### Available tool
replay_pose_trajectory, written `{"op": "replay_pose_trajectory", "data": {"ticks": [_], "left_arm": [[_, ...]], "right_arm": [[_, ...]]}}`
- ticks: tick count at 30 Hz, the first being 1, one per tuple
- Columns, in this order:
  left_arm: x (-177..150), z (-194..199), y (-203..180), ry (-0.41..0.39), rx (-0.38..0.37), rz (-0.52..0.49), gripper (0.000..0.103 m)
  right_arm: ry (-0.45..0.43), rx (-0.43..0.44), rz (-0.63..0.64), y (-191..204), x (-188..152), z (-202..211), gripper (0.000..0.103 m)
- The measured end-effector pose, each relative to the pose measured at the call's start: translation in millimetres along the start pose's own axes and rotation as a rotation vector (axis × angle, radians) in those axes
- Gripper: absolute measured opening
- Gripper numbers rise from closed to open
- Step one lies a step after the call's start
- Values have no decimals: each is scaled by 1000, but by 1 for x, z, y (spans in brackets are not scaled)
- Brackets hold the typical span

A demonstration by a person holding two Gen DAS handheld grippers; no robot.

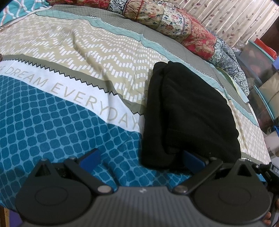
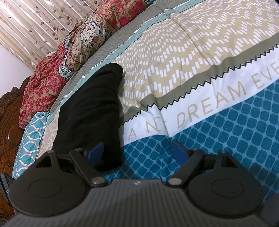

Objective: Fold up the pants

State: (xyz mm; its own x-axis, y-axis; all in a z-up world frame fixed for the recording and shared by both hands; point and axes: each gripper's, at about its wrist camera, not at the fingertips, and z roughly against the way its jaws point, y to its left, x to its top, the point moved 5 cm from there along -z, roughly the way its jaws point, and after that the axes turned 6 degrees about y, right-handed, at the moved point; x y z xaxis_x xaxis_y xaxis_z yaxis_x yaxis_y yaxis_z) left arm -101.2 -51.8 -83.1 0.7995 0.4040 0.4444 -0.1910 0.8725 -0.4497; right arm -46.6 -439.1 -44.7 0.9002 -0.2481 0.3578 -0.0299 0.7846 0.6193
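The black pants lie folded into a thick strip on the patterned bedsheet, running away from me. My left gripper is open just above the sheet. The near end of the pants lies between its blue pads and covers part of the right pad. In the right wrist view the same pants lie to the left. My right gripper is open too, with its left pad against the near end of the pants and its right pad over bare sheet. Neither gripper presses on the cloth.
A red floral quilt is heaped along the far edge of the bed, with a leaf-print curtain behind it. A carved wooden headboard and a teal pillow are at one end. Shelves with boxes stand beyond the other.
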Motion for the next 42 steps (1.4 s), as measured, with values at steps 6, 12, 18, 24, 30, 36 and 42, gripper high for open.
{"op": "replay_pose_trajectory", "data": {"ticks": [6, 12, 18, 24, 30, 36, 42], "left_arm": [[0, 0, 0, -1, 0, -7, 103], [0, 0, 0, -1, 0, -9, 103], [-1, -1, -1, -2, 8, -25, 103], [-3, -1, -4, -3, 24, -69, 103], [-1, 3, -3, 4, 5, -74, 103], [23, 50, 12, -99, -98, -3, 103], [69, 48, -1, -114, -173, -17, 103]], "right_arm": [[2, 0, 2, -1, 0, 0, 86], [0, 0, 2, 0, -1, -1, 87], [0, 1, 4, 0, -1, -1, 88], [0, 0, 5, 0, -1, -1, 88], [1, 0, 8, 1, -1, -1, 88], [-112, 79, 71, 12, 23, 30, 88], [-135, 70, 192, 28, 54, 23, 88]]}}
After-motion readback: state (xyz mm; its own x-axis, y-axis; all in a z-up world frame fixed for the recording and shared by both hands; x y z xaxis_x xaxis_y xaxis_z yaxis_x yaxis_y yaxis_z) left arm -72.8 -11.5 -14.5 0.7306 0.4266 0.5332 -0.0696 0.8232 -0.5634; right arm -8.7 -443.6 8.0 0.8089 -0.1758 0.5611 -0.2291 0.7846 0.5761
